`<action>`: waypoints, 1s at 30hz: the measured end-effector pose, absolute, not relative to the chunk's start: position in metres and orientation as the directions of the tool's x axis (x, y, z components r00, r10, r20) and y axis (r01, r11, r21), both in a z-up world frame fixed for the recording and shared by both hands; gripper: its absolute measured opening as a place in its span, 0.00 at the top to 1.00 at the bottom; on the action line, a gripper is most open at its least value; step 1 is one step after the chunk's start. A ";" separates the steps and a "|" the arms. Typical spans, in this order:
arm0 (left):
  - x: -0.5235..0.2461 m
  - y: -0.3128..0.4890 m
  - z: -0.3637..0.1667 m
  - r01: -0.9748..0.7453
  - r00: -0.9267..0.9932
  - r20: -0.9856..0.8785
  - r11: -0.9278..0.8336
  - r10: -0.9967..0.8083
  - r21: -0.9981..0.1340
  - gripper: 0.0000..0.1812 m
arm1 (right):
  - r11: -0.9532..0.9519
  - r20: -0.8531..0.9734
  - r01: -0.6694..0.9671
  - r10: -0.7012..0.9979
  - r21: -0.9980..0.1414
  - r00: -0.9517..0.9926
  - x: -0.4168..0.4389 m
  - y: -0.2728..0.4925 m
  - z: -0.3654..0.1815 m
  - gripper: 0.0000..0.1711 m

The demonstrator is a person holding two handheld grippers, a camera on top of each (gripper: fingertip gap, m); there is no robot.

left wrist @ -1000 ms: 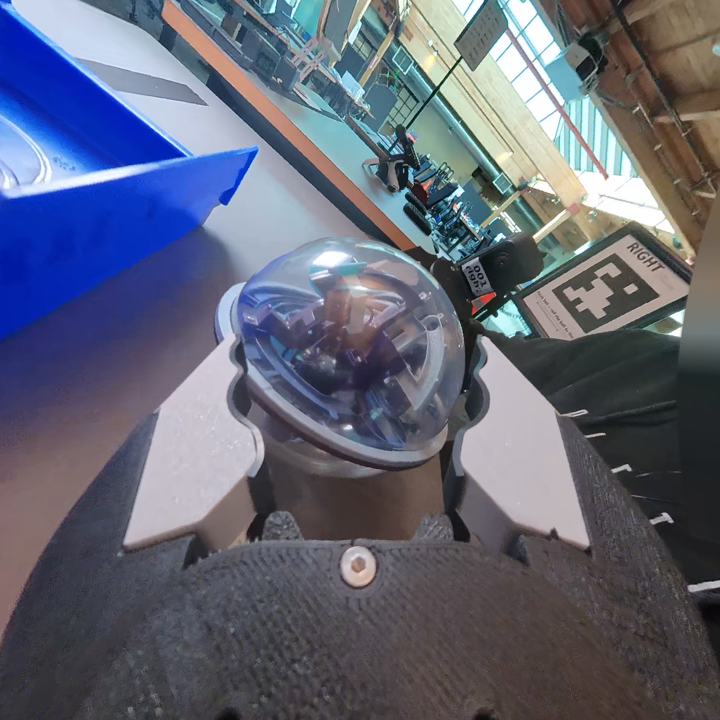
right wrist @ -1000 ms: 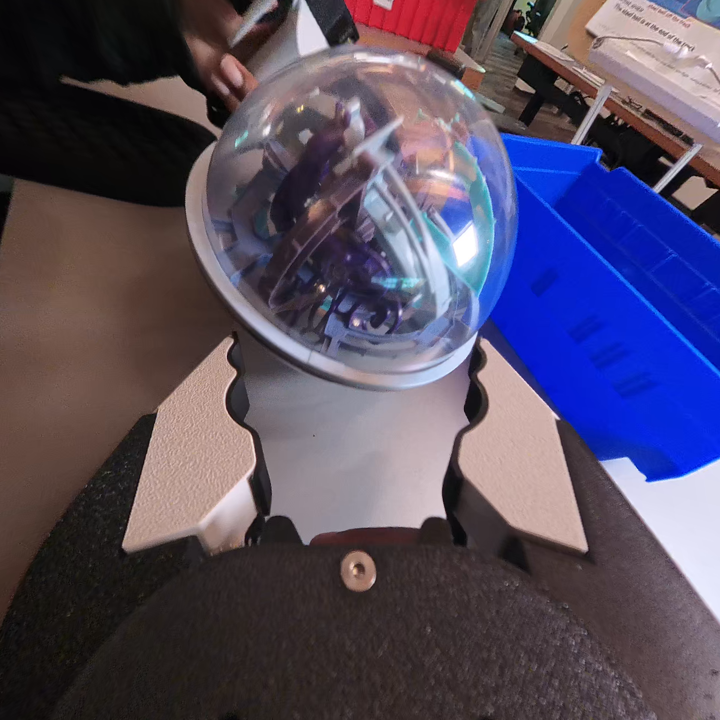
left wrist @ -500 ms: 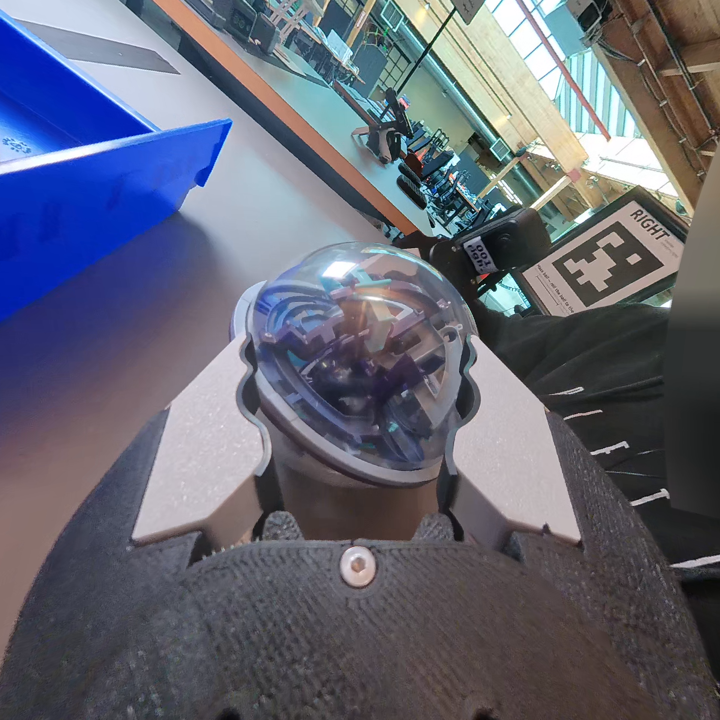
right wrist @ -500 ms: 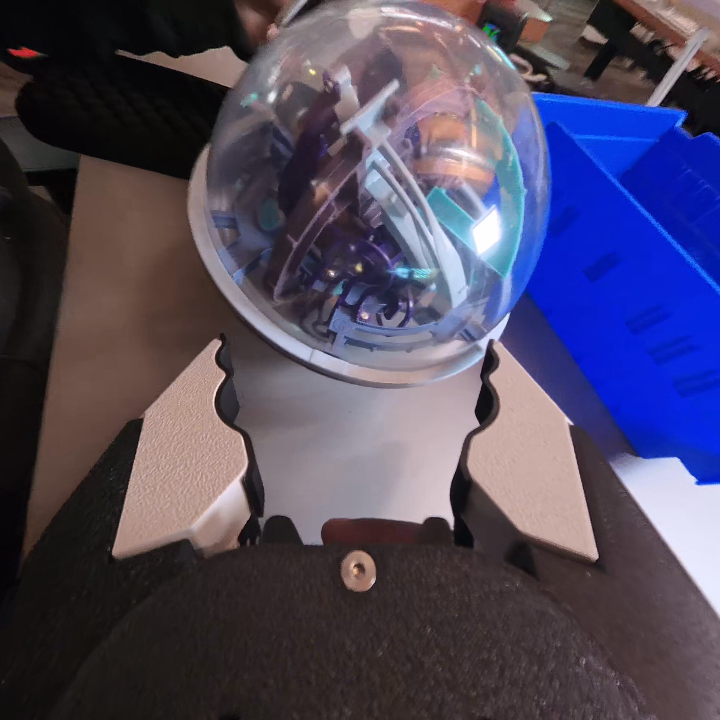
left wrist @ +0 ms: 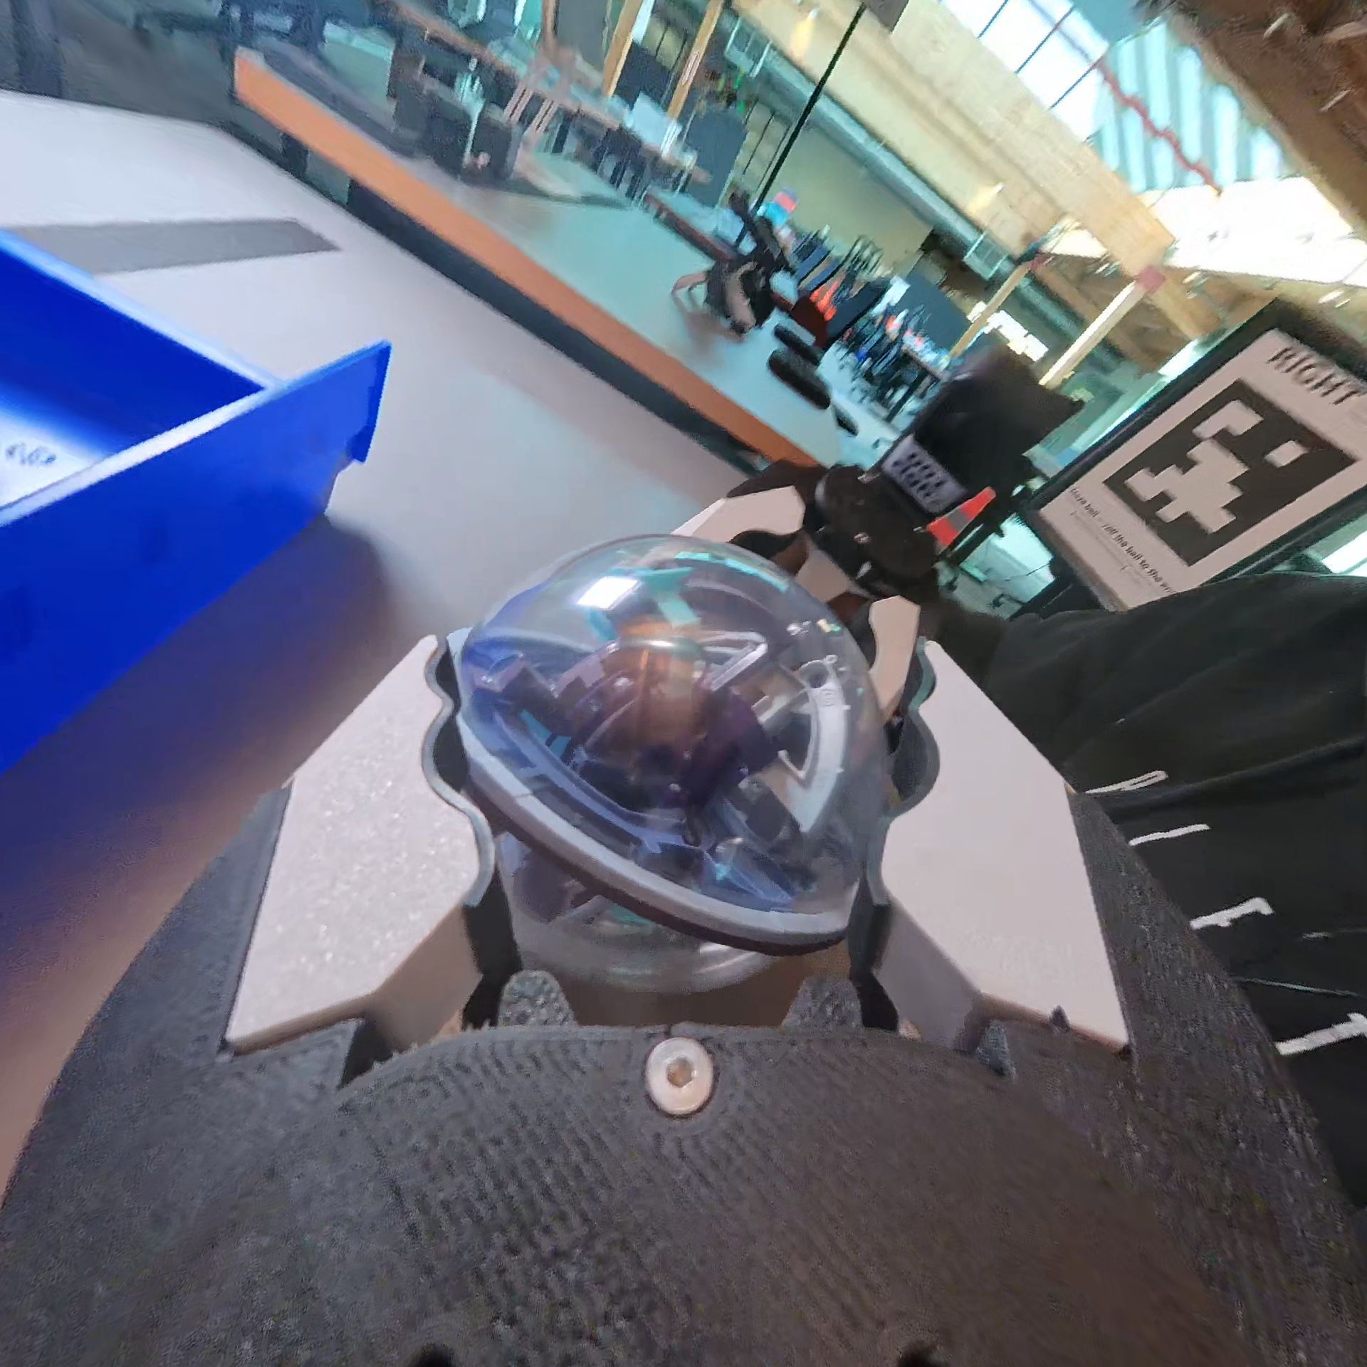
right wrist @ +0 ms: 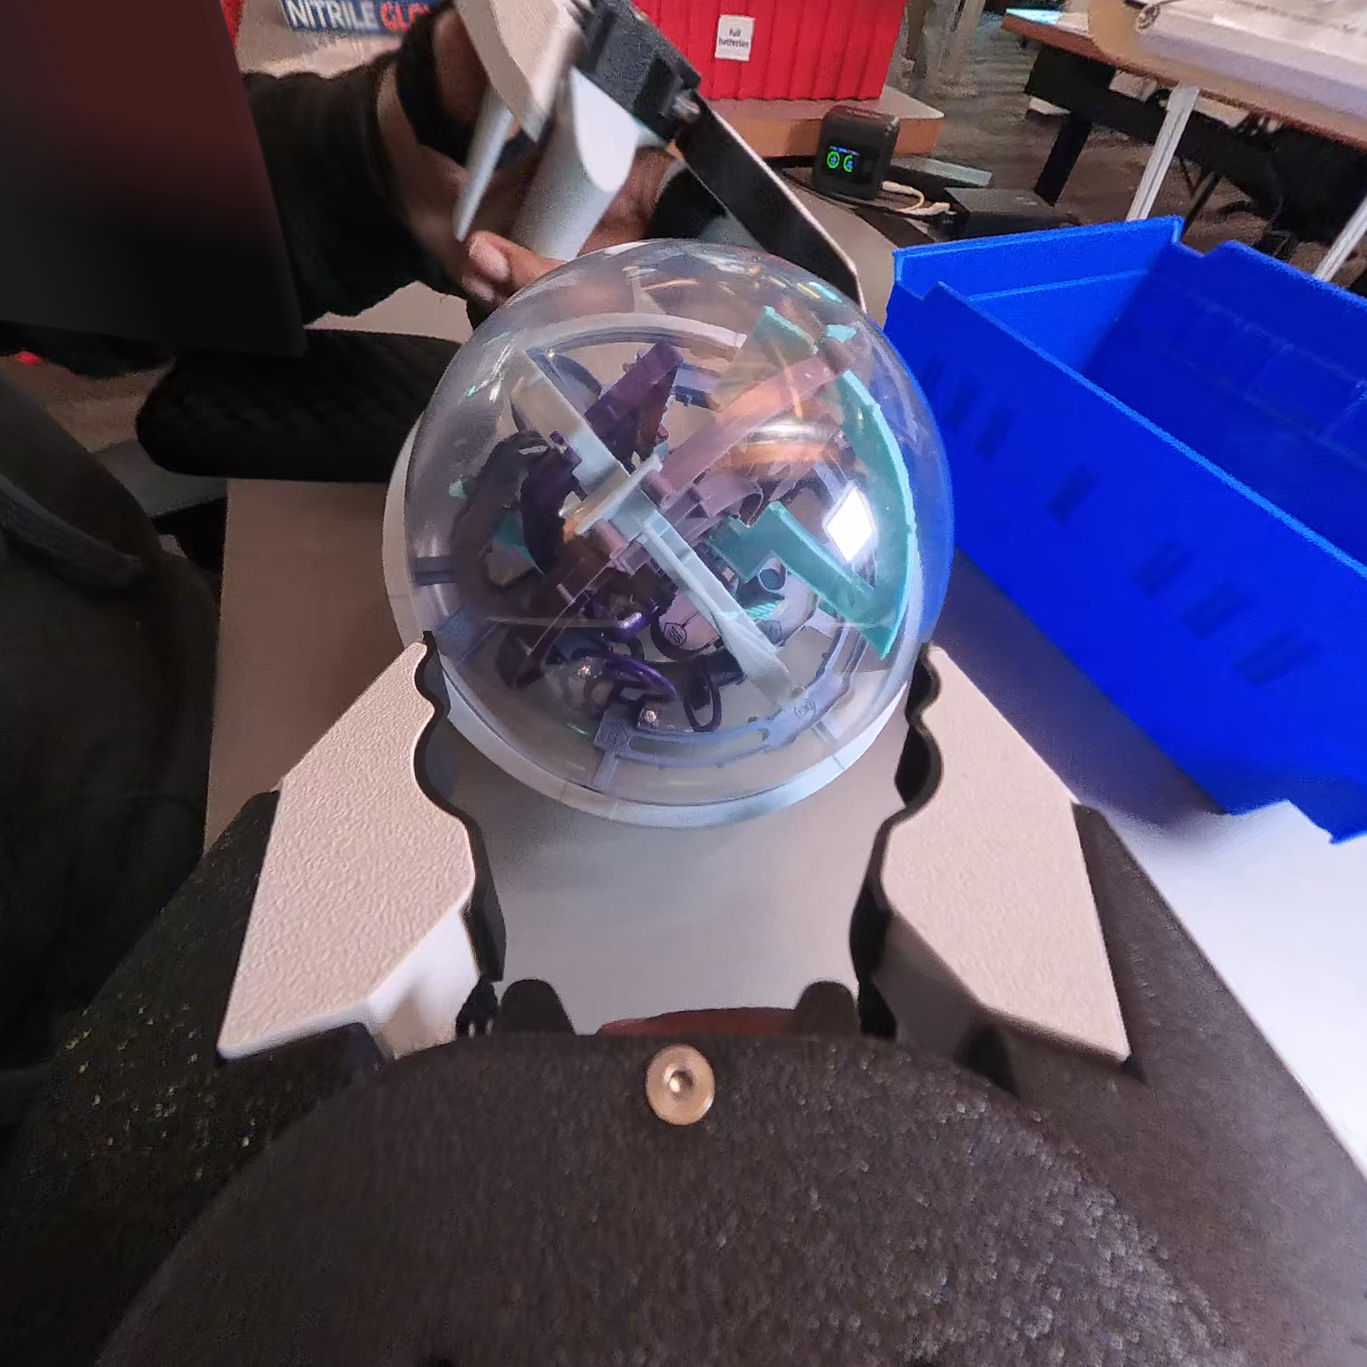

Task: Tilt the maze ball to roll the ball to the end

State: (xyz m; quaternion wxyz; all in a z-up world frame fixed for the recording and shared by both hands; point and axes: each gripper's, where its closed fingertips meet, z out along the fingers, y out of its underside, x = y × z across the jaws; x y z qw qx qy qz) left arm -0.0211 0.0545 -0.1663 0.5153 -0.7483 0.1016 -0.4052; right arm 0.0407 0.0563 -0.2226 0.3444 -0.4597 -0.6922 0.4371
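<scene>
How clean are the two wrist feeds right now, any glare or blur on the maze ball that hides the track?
Left wrist view: the maze ball is fairly sharp, with a bright skylight glint on top of the dome, while the blue bin and background are motion-smeared. Right wrist view: the ball is crisp with one small white window reflection at right; the left gripper behind is blurred.

The maze ball (right wrist: 669, 532) is a clear plastic sphere with a grey rim around its middle, packed with purple, teal and pale tracks. It sits tilted. A small silver ball (right wrist: 588, 672), seemingly, lies low among the purple loops.
</scene>
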 end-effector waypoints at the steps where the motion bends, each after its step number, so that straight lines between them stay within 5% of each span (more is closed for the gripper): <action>1: -0.023 0.051 -0.159 0.288 0.631 0.500 -0.420 -0.593 -0.861 0.33 | 0.178 0.059 0.333 0.939 -0.926 -0.339 0.041 0.058 -0.223 0.30; 10: -0.013 0.027 -0.210 0.117 0.633 0.398 -0.426 -0.664 -0.897 0.23 | 0.176 0.049 0.355 0.940 -0.918 -0.338 0.043 0.064 -0.235 0.30; 15: -0.015 0.037 -0.195 0.044 0.710 0.277 -0.352 -0.648 -0.935 0.33 | 0.245 0.105 0.410 0.937 -0.879 -0.334 0.041 0.062 -0.254 0.30; 23: -0.008 0.027 -0.184 -0.137 0.668 0.083 -0.231 -0.739 -0.963 0.36 | 0.299 0.092 0.449 0.900 -0.842 -0.427 0.051 0.054 -0.263 0.31; 30: -0.001 0.021 -0.175 -0.284 0.565 -0.070 -0.114 -0.822 -0.952 0.46 | 0.052 -0.191 0.414 0.830 -0.909 -0.524 0.048 0.071 -0.228 0.19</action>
